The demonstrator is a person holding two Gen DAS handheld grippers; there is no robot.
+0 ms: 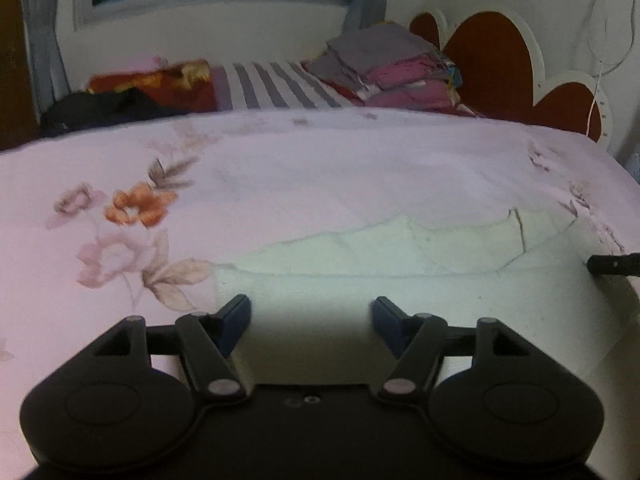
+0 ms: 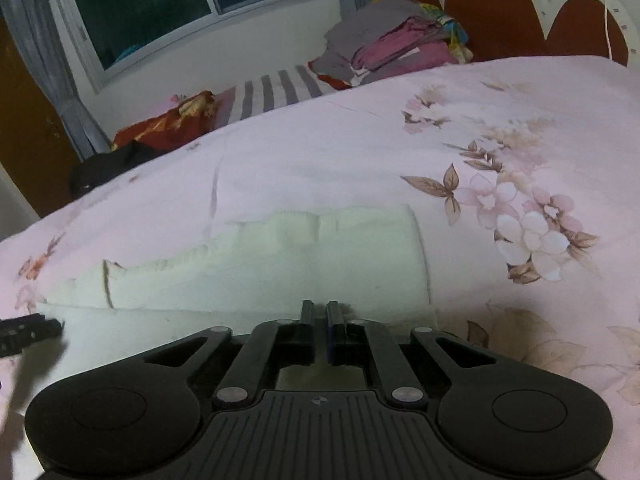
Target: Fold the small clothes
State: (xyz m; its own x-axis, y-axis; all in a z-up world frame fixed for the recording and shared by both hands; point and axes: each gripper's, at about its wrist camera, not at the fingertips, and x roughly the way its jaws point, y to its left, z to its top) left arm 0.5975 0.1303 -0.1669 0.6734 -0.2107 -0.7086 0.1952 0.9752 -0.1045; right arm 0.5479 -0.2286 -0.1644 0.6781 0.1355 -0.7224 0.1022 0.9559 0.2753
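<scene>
A small white garment (image 1: pixel 380 252) lies flat on the floral bedsheet (image 1: pixel 280 168), partly folded, with a wavy far edge. My left gripper (image 1: pixel 311 326) is open and empty, its fingers (image 1: pixel 234 326) just above the garment's near part. In the right wrist view the same garment (image 2: pixel 280 264) stretches from left to centre. My right gripper (image 2: pixel 320 330) is shut at the garment's near edge; its fingers (image 2: pixel 307 326) seem to pinch the cloth, though the grip itself is hidden. The right gripper's tip shows at the right edge of the left wrist view (image 1: pixel 614 265), and the left gripper's tip shows in the right wrist view (image 2: pixel 28 332).
A stack of folded clothes (image 1: pixel 400 68) and a striped cloth (image 1: pixel 280 84) lie at the far side of the bed by the red headboard (image 1: pixel 492 52). Dark and red clothes (image 1: pixel 132 96) lie far left. A window (image 2: pixel 160 4) is behind.
</scene>
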